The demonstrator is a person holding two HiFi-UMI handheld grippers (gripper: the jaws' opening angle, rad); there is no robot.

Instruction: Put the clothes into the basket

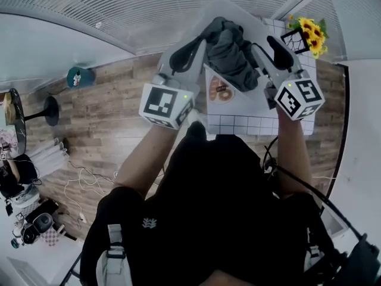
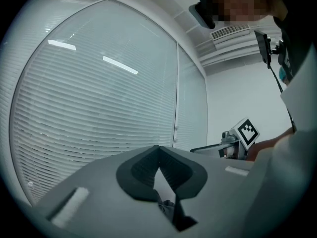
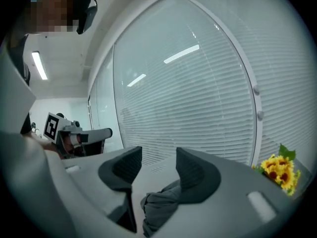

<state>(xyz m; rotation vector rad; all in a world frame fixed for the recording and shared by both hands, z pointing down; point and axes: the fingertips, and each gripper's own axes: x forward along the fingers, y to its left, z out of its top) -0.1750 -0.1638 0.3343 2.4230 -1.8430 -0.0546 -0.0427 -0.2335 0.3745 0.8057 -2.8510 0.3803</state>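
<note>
In the head view a dark grey garment (image 1: 229, 55) hangs bunched between my two grippers, lifted above the white table (image 1: 238, 124). My left gripper (image 1: 202, 40) grips its left side. In the left gripper view its pad tips (image 2: 158, 150) meet, with a fold of the cloth (image 2: 167, 206) pinched lower down. My right gripper (image 1: 274, 45) holds the right side. In the right gripper view its jaws (image 3: 158, 155) stand apart at the tips, with a thick wad of the cloth (image 3: 161, 207) pressed between them. No basket shows in any view.
A white item with an orange print (image 1: 220, 90) lies on the table under the garment. Sunflowers (image 1: 311, 31) and a black wire stand (image 1: 294, 40) sit at the table's far right corner. Window blinds (image 2: 99, 108) run close behind. A teal object (image 1: 80, 76) stands on the wood floor.
</note>
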